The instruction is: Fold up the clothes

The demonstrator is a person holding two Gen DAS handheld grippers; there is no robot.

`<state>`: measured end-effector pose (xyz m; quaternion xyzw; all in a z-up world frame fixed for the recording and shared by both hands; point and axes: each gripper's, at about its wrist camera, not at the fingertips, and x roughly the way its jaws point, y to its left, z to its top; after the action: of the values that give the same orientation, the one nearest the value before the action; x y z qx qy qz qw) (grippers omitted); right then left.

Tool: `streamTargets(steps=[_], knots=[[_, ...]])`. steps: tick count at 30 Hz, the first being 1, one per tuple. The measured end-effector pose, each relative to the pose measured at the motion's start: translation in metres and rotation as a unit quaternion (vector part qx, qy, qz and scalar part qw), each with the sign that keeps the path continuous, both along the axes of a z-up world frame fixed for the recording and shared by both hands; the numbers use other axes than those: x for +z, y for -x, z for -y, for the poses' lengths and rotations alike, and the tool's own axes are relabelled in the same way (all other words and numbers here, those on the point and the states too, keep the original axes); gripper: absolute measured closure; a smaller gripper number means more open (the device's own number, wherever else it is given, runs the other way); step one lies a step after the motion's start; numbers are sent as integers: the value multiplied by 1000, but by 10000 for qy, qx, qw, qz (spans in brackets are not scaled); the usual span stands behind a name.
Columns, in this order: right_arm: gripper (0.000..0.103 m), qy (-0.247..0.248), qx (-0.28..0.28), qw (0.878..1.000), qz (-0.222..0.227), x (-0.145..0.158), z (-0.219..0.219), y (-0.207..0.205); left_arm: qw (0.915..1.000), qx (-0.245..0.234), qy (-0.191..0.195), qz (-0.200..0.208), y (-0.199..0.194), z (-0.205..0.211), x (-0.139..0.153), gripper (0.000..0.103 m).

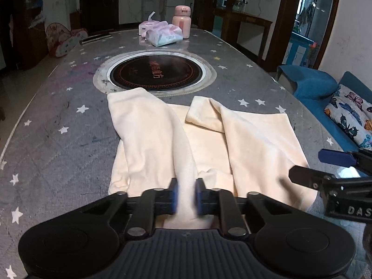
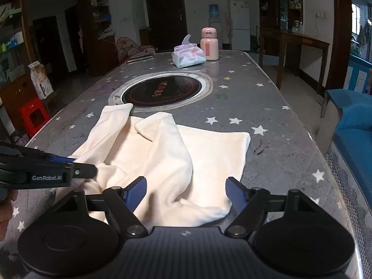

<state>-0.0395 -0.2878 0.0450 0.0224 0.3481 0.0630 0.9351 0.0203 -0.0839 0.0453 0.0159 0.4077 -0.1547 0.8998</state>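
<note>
A cream garment (image 1: pixel 244 139) lies on the grey star-patterned table (image 1: pixel 58 107), both sleeves folded in over its body. My left gripper (image 1: pixel 186 186) is shut on a ridge of the garment's near edge, the cloth pinched between its blue pads. In the right wrist view the same garment (image 2: pixel 197 153) spreads ahead, and my right gripper (image 2: pixel 186 186) stands open over its near right hem, with cloth lying between the fingers and neither pad pressing it. The left gripper (image 2: pixel 79 165) enters that view from the left, and the right gripper (image 1: pixel 307 165) shows at the left view's right edge.
A round black hob (image 1: pixel 155 73) is set into the table just beyond the garment. Farther back stand a tissue pack (image 1: pixel 166 36) and a pink bottle (image 1: pixel 181 21). A blue sofa (image 1: pixel 311 86) with a butterfly cushion runs along the right side.
</note>
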Motion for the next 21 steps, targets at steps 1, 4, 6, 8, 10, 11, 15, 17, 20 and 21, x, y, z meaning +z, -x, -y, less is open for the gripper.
streamTargets(steps=[1, 4, 6, 8, 10, 11, 15, 17, 20, 21], knots=[[29, 14, 16, 10000, -7, 0, -1, -2, 10000, -11, 23, 19, 1, -2, 0, 94], [35, -36, 79, 10000, -26, -1, -3, -8, 9999, 16, 60, 101, 6, -8, 3, 97], [38, -79, 130, 9999, -47, -1, -5, -12, 9998, 81, 99, 132, 9, -14, 5, 98], [41, -72, 178, 9998, -40, -2, -7, -14, 9996, 167, 150, 164, 12, -22, 8, 99], [42, -73, 225, 9997, -46, -3, -10, -15, 9993, 270, 192, 195, 17, -31, 10, 99], [44, -72, 240, 9997, -54, -3, -11, -16, 9990, 316, 214, 225, 20, -36, 12, 99], [47, 13, 297, 9995, -101, -6, -15, -25, 9977, 505, 272, 364, 36, -58, 19, 100], [49, 99, 336, 9993, -115, -7, -18, -31, 9969, 591, 330, 392, 46, -71, 22, 100], [51, 186, 391, 9989, -166, -9, -21, -43, 9963, 705, 315, 368, 61, -87, 22, 100], [52, 208, 403, 9988, -176, -10, -22, -47, 9964, 719, 302, 343, 66, -90, 21, 100]])
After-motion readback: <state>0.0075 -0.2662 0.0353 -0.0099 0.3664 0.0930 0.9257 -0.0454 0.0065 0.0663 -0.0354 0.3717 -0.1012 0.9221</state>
